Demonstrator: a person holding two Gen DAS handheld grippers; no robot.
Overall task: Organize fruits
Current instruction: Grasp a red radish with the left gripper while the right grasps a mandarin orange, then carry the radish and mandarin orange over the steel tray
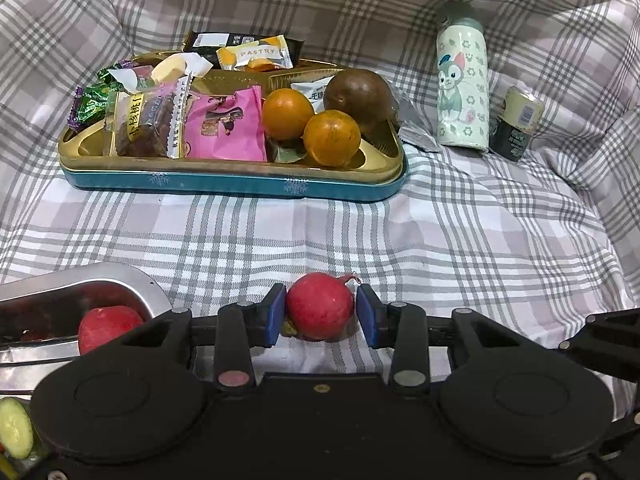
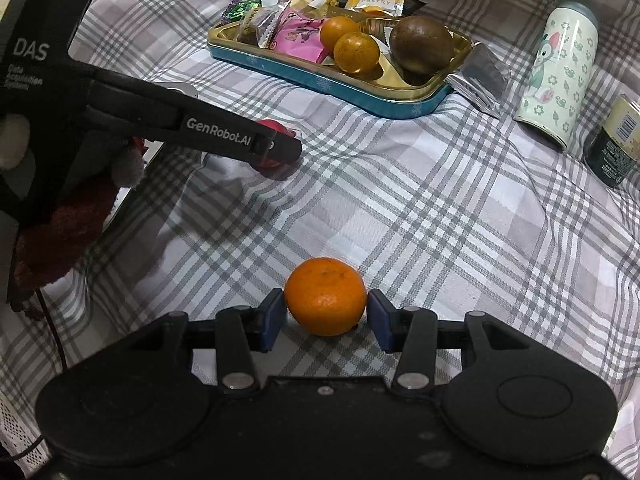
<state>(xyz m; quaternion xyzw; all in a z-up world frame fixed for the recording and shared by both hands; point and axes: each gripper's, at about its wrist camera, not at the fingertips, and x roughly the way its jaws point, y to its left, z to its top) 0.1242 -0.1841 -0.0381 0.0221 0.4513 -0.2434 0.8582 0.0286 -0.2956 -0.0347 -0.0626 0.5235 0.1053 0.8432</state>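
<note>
Your left gripper has a red radish-like fruit between its jaws. The left pad touches it, while a thin gap shows at the right pad, so you cannot be sure the jaws are clamped on it. The fruit sits low over the checked cloth, just beside a steel tray that already holds another red fruit.

Your right gripper brackets a tangerine on the cloth. Both pads sit right against its sides, so it looks gripped, though it is resting on the cloth or barely off it.

Farther off, the tin carries snack packets, two small oranges and a brown fruit. A bottle and a small jar stand to its right.

You seem to be mid-pick with both hands, gathering loose fruit. Where the tangerine belongs is not certain. The steel tray, which holds fruit only, looks the likelier home than the tin, which is mixed with snacks.

Next, firm up the left hold before lifting, then carry the red fruit over the tray's rim and set it down beside its twin. Lift the tangerine straight up, since round fruit rolls easily on soft cloth.
</note>
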